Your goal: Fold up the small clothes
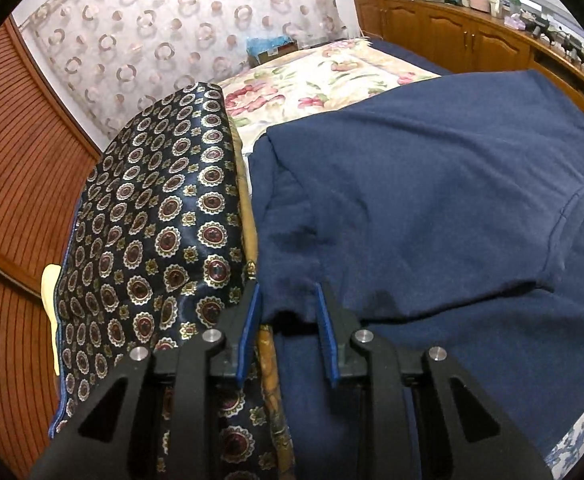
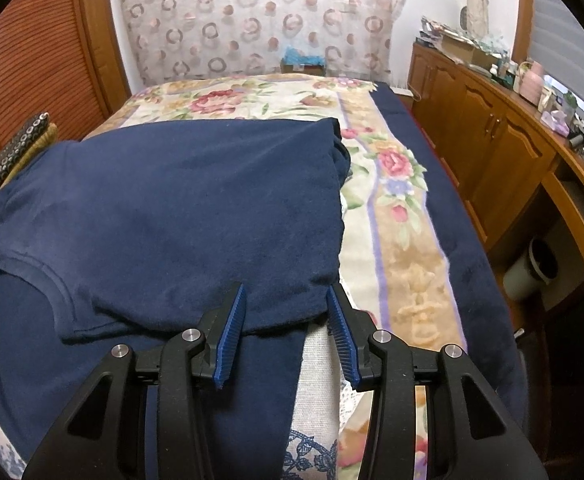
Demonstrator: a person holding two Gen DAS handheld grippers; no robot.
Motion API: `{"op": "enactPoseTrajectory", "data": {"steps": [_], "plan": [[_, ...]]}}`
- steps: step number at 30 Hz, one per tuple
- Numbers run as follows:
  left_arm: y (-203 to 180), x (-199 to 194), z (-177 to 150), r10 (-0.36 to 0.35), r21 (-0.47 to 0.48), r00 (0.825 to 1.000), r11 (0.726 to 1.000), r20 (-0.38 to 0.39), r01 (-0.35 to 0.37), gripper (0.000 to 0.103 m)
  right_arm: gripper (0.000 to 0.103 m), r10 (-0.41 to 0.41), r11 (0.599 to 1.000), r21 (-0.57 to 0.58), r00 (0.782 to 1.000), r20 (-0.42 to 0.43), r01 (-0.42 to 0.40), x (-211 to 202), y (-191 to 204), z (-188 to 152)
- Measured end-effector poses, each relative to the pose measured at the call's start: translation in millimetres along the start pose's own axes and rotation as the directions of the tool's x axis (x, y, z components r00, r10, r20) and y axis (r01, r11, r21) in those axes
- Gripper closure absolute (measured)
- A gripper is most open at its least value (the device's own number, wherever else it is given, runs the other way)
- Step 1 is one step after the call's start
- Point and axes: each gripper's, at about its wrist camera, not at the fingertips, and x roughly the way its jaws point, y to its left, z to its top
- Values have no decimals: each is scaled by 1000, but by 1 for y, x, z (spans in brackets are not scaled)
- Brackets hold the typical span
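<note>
Navy T-shirt (image 2: 180, 208) spread on the floral bedspread (image 2: 395, 216), long axis toward the bed's far edge, neckline nearest, left gripper (image 1: 288, 300) seemingly clamped on its near-left edge, right gripper (image 2: 286, 300) apart over its near-right corner

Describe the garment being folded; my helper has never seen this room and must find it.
On the floral blanket covering the bed lies a navy T-shirt, neckline toward the camera. Unlike the shiny medallion-print cloth beside it, it is plain and matte.
</note>
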Motion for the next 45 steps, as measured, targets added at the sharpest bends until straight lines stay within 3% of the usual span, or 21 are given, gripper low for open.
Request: {"op": "enactPoseTrajectory", "data": {"steps": [2, 4, 5, 6, 9, 17, 28, 37, 45], "plan": [[0, -1, -1, 0, -11, 1000, 1000, 9, 1, 100, 60, -4, 1000, -7, 1000, -2, 4, 0, 0, 1], [2, -5, -2, -21, -22, 999, 1000, 34, 22, 102, 61, -14, 999, -38, 1000, 3, 14, -1, 2, 3], [3, -9, -3, -29, -30, 998, 999, 53, 30, 102, 69, -14, 998, -57, 1000, 10, 15, -1, 4, 3], [5, -15, -3, -32, -41, 997, 999, 73, 35, 102, 84, -16, 997, -76, 1000, 15, 17, -2, 8, 2], [11, -32, 0, -32, -79, 989, 996, 143, 43, 103, 98, 9, 995, -103, 999, 52, -4, -9, 11, 4], [27, -63, 13, -47, -130, 962, 988, 268, 85, 103, 100, 38, 994, -107, 984, 173, -19, -37, 11, 22], [28, -102, 3, -39, -153, 923, 983, 382, 105, 103, 101, 76, 991, -130, 964, 255, -43, -75, 27, 33], [32, -129, -26, -13, -176, 911, 980, 413, 94, 103, 102, 68, 989, -145, 947, 314, -23, -126, 32, 21], [27, -142, -63, -7, -204, 910, 974, 416, 101, 103, 102, 40, 988, -155, 953, 302, 8, -157, 33, -13]]}}
